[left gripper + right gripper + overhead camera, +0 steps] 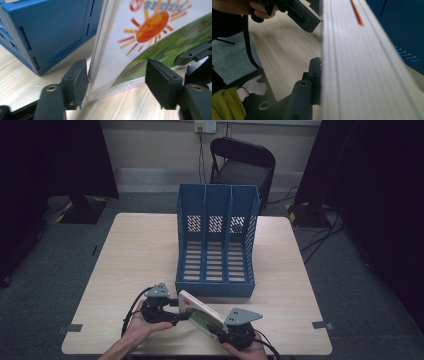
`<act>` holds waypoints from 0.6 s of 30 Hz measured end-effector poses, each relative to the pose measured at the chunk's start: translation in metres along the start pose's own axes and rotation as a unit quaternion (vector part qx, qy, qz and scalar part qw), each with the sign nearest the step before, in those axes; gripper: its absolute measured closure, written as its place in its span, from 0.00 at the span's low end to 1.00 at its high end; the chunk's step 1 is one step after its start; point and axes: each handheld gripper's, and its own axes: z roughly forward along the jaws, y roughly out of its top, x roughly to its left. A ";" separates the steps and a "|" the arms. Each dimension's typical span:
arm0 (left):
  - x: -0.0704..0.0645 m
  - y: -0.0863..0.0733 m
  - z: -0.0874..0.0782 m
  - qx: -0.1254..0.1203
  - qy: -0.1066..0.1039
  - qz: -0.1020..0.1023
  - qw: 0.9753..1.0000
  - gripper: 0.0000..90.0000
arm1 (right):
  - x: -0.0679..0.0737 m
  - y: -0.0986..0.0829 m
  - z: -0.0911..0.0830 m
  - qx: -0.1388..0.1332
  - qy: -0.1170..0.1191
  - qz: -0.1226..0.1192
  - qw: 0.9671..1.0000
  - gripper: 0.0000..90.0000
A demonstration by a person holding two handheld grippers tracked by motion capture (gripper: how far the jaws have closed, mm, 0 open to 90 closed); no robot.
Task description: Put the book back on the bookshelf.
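Wooden table (135, 265): right tool (239, 326) grips sun-cover book (200, 315); left tool (179, 312) gapes; title unreadable.

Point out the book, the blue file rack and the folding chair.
book (201, 316), high view, on its sun-and-grass cover.
blue file rack (215, 263), high view, on its slotted floor.
folding chair (242, 171), high view, on its dark seat.

Glossy picture book (140, 42) cover; matt blue plastic file rack (216, 240); pale wood-grain table (140, 250); rough black jaw pads (75, 82).
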 end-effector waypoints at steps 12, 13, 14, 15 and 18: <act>0.019 -0.006 -0.012 0.038 0.066 -0.038 0.996 0.30 | -0.011 0.001 -0.006 0.007 0.009 0.018 1.000 0.85; 0.021 -0.007 -0.013 0.040 0.074 -0.038 0.996 0.30 | -0.012 0.001 -0.007 0.007 0.009 0.019 1.000 0.85; 0.023 -0.008 -0.014 0.047 0.085 -0.039 0.994 0.29 | -0.012 0.001 -0.008 0.006 0.009 0.020 1.000 0.85; 0.028 -0.010 -0.014 0.067 0.095 -0.060 0.991 0.29 | -0.013 0.001 -0.010 0.005 0.009 0.019 1.000 0.85; 0.032 -0.012 -0.015 0.082 0.100 -0.064 0.990 0.31 | -0.015 0.002 -0.013 0.003 0.008 0.021 1.000 0.85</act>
